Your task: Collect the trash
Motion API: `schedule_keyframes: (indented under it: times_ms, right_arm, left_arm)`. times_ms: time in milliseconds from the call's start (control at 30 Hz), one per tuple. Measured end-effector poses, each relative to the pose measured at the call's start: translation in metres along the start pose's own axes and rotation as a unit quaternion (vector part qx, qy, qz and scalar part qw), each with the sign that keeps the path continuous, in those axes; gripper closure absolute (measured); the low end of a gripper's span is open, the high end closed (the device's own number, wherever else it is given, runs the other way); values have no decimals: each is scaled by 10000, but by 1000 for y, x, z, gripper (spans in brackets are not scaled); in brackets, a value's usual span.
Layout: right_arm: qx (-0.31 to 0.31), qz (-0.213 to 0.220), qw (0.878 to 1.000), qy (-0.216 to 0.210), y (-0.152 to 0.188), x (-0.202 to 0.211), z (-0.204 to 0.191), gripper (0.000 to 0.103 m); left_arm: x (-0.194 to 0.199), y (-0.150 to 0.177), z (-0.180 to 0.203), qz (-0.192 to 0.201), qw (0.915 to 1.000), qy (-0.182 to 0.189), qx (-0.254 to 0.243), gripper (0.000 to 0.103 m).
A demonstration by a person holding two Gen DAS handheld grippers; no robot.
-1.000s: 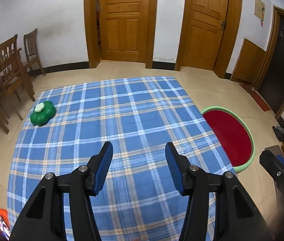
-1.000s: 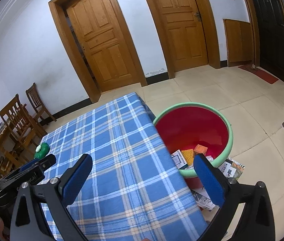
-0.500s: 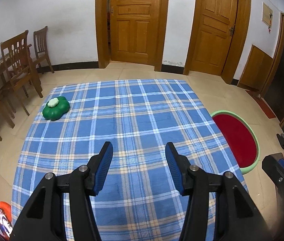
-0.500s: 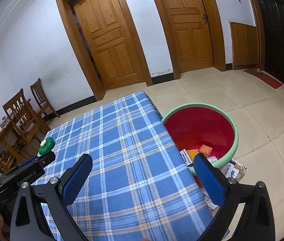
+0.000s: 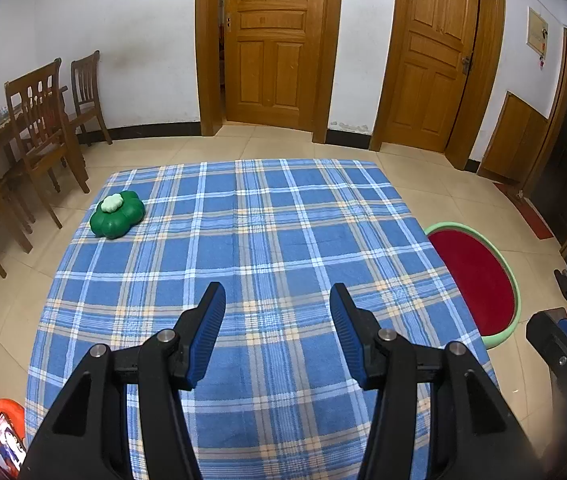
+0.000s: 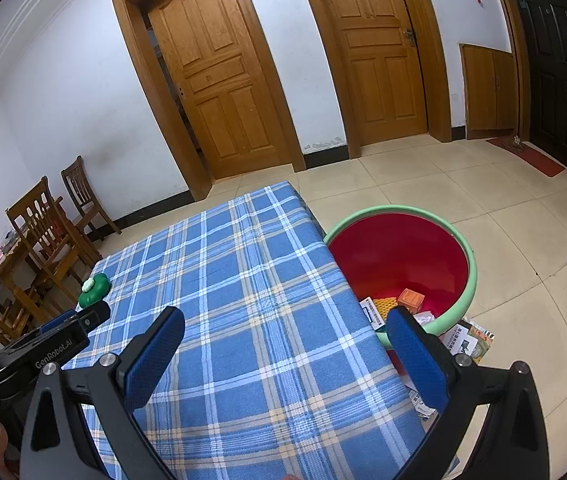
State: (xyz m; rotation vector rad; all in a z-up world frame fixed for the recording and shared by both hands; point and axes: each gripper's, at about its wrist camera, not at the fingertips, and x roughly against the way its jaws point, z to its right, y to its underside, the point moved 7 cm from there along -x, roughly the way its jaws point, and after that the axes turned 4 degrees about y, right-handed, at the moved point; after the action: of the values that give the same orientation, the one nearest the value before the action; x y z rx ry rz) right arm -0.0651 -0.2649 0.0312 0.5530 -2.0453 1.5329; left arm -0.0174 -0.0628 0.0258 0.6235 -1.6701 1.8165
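Left tongs narrow-open, nothing btwn pads, over near part of plaid desk. Right tongs wide, empty, at desk's right edge. Trash (boxes, paper) in red bin on floor just beyond right pad. Green lump far left corner, well apart from both.

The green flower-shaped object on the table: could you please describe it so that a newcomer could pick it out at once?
Start at the table with the blue plaid cloth. Look to its far corner on the side of the wooden chairs, away from the red tub. The green flower-shaped object sits there: glossy, lobed, dark green, with a small pale green flower-shaped knob on top, and nothing else lies on the cloth.
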Motion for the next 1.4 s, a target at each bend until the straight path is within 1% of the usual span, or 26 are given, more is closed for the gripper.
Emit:
schedule_keyframes:
  times_ms: [1400]
  right_arm:
    - [-2,-6,10000,-1,0,0,0,0]
  left_arm:
    - [0,1,-2,-6,10000,-9,9,49]
